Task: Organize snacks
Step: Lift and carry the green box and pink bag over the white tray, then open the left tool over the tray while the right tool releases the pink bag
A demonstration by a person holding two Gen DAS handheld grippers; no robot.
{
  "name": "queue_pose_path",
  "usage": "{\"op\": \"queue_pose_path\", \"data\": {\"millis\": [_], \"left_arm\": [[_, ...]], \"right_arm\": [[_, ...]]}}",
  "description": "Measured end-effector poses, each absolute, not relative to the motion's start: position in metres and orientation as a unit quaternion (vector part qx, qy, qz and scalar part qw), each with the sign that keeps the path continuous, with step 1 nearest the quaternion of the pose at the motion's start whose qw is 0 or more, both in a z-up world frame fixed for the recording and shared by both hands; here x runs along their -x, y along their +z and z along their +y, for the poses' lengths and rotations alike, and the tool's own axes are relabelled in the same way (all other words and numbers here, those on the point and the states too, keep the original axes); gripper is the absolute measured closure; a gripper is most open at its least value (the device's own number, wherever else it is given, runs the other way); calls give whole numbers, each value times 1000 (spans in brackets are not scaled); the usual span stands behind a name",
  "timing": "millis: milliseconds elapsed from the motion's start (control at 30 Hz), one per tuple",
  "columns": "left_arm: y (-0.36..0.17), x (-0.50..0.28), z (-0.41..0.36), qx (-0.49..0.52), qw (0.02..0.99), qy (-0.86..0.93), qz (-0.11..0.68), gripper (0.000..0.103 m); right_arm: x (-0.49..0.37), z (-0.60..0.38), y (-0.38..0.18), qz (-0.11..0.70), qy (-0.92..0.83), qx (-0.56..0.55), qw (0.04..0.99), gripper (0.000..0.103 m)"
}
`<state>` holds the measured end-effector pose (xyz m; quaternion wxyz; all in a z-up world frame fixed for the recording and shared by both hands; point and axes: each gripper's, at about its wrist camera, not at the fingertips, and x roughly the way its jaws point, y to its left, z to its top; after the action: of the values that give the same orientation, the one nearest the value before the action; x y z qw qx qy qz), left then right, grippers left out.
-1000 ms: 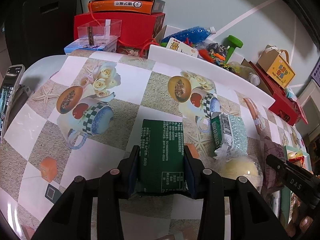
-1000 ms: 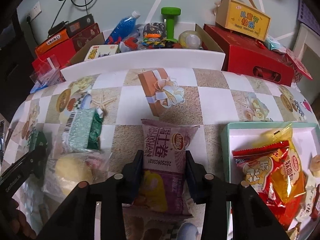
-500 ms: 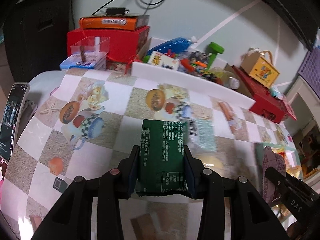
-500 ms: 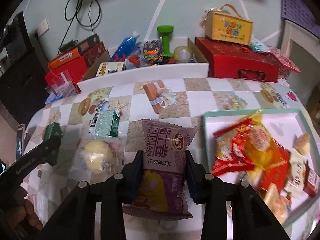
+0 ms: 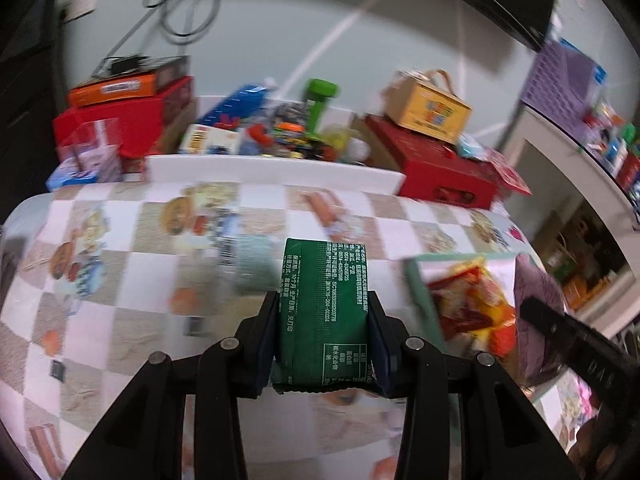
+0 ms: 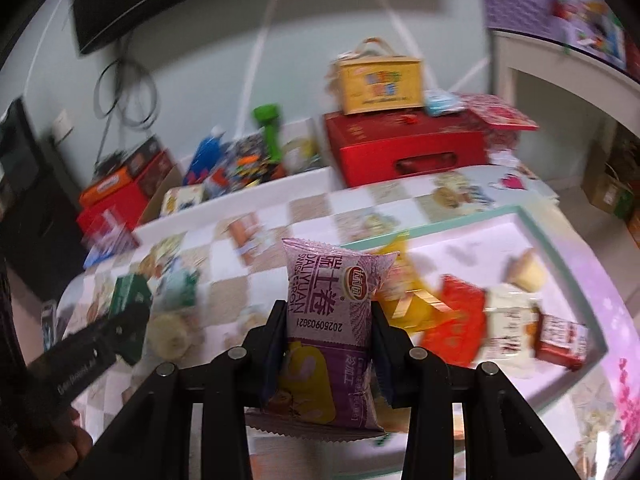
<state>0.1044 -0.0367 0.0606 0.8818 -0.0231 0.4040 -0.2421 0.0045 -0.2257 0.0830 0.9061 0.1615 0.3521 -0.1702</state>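
Observation:
My left gripper is shut on a dark green snack packet, held up above the checked tablecloth. My right gripper is shut on a purple Swiss-roll packet, lifted over the near-left edge of a mint-rimmed white tray. The tray holds several red, yellow and white snack packs. In the left wrist view the tray lies to the right, with the right gripper and its purple packet over it. In the right wrist view the left gripper with its green packet shows at the left.
A pale green packet and a clear bag with a yellow bun lie on the cloth left of the tray. Behind a white board stand red boxes, a yellow carton, a green dumbbell and toys.
Both grippers have risen and swung right toward the tray, each keeping its packet. The tray now fills the right of the right wrist view; the loose snacks have slid left.

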Motion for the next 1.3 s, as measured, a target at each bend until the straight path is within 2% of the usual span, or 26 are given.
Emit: {"op": "queue_pose_path", "data": {"millis": [233, 533, 933, 1300], "left_arm": [[53, -85, -114, -12, 853, -315, 417, 61], [27, -63, -181, -64, 819, -360, 442, 61], [9, -63, -211, -78, 807, -372, 452, 61], [-1, -67, -230, -79, 800, -376, 461, 61]], "right_arm": [[31, -296, 74, 346, -261, -203, 878, 62], [47, -337, 52, 358, -284, -245, 855, 62], [40, -350, 25, 379, -267, -268, 845, 62], [41, -355, 22, 383, -272, -269, 841, 59]]}}
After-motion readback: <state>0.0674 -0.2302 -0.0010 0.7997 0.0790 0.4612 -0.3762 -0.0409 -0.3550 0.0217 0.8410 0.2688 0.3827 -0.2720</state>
